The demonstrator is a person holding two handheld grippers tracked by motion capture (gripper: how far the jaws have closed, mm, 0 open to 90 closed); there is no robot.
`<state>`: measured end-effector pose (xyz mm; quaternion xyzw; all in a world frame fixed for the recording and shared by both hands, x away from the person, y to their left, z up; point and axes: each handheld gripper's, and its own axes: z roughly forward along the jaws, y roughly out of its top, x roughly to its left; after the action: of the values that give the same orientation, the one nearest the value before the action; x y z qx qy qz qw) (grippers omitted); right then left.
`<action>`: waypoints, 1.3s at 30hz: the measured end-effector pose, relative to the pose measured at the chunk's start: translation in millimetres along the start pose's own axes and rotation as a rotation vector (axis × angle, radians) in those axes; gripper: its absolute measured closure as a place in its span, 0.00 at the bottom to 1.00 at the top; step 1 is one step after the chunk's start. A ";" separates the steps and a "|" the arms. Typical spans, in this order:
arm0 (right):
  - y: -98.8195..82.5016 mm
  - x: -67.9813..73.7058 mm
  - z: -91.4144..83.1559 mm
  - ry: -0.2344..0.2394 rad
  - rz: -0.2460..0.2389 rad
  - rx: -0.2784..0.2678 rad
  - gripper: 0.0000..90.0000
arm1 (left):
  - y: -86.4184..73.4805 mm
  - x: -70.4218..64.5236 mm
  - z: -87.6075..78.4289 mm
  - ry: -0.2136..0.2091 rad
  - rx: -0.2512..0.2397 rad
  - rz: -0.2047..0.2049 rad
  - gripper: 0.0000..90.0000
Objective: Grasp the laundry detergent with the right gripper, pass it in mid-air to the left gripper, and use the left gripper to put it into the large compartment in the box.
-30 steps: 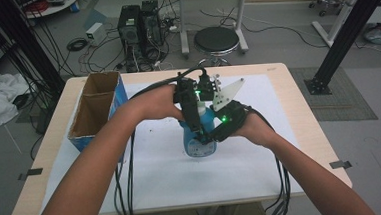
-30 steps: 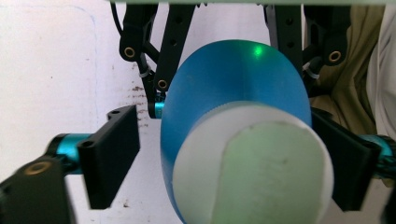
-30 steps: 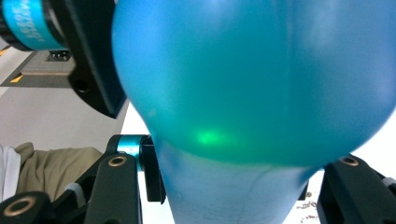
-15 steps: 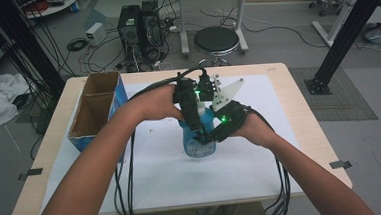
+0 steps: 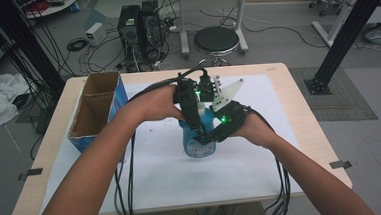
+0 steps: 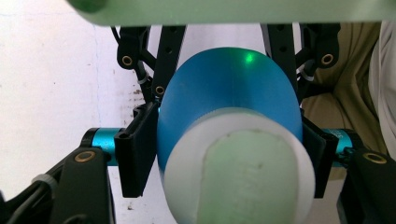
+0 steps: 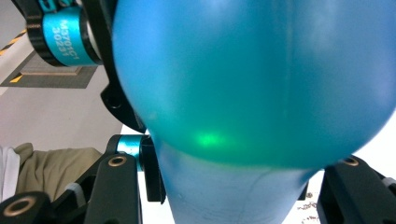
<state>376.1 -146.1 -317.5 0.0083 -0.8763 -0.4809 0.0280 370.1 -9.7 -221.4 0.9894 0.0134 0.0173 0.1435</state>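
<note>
A blue bottle (image 5: 199,144) with a white cap (image 6: 238,172) stands on the white sheet (image 5: 182,173) at mid-table. My left gripper (image 5: 194,121) comes down from above. In the left gripper view its pads (image 6: 135,149) press both sides of the bottle just below the cap, so the left gripper (image 6: 226,149) is shut on it. My right gripper (image 5: 214,134) reaches in from the right, low on the bottle. In the right gripper view the blue body (image 7: 252,70) bulges close to the lens, and the right gripper (image 7: 233,186) closes around its narrower part.
An open cardboard box (image 5: 96,111) with a blue side stands at the table's left edge. Black cables (image 5: 128,191) trail from both grippers over the front edge. A stool (image 5: 216,40) and computer towers (image 5: 138,25) stand beyond the table.
</note>
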 end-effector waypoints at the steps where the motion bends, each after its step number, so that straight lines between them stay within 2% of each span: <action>1: 0.0 0.0 0.0 0.000 0.001 -0.001 0.50 | 0.0 -0.2 -0.6 -0.002 0.002 0.004 0.38; 3: -0.2 -0.3 -0.2 -0.004 0.000 -0.001 0.50 | -0.2 -1.3 -1.1 -0.004 -0.004 0.006 0.42; 12: 0.1 0.5 0.5 0.002 0.002 -0.002 0.50 | -0.3 -2.1 -0.9 -0.002 0.000 0.006 0.42; 18: 0.4 1.4 -0.8 0.004 0.000 0.001 0.50 | -0.6 -2.2 -1.5 -0.010 -0.011 0.005 0.42; 21: 0.8 1.9 -2.4 0.006 -0.001 -0.007 0.50 | -1.1 -2.9 -4.2 -0.013 -0.033 0.002 0.42; 25: 1.8 2.5 -4.2 0.000 -0.010 -0.019 0.49 | -0.3 -4.2 -7.4 -0.005 -0.028 0.012 0.43; 27: 2.4 2.6 -7.3 -0.004 -0.004 -0.038 0.42 | -0.7 -4.6 -7.7 -0.001 -0.017 0.012 0.43; 28: 2.7 2.3 -9.6 -0.008 0.001 -0.045 0.35 | -1.6 -4.4 -8.4 -0.001 -0.017 0.009 0.43; 30: 2.8 2.8 -12.8 -0.014 0.013 -0.041 0.33 | -2.5 -4.0 -9.4 -0.001 -0.021 0.007 0.43; 31: 2.0 2.6 -15.9 -0.017 0.010 -0.034 0.30 | -3.7 -3.8 -10.7 0.003 -0.025 0.004 0.43; 32: -0.8 2.1 -21.9 -0.020 0.030 -0.001 0.24 | -6.3 -3.5 -13.6 0.017 -0.028 -0.004 0.43; 34: -3.0 1.7 -26.0 -0.028 0.029 0.012 0.24 | -7.7 -3.1 -15.1 0.023 -0.022 -0.007 0.43; 36: -8.3 0.3 -40.9 -0.071 0.060 0.025 0.13 | -12.5 -1.7 -19.9 0.037 -0.029 -0.021 0.43; 37: -8.3 0.3 -40.9 -0.071 0.060 0.025 0.13 | -12.5 -1.7 -19.9 0.037 -0.029 -0.021 0.42; 39: -13.0 -1.1 -51.9 -0.103 0.089 0.050 0.13 | -16.3 -0.3 -23.5 0.047 -0.033 -0.033 0.43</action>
<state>380.0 -196.7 -300.7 -0.0548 -0.8879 -0.4568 0.0037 368.5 12.6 -203.6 0.9859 0.0330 0.0386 0.1595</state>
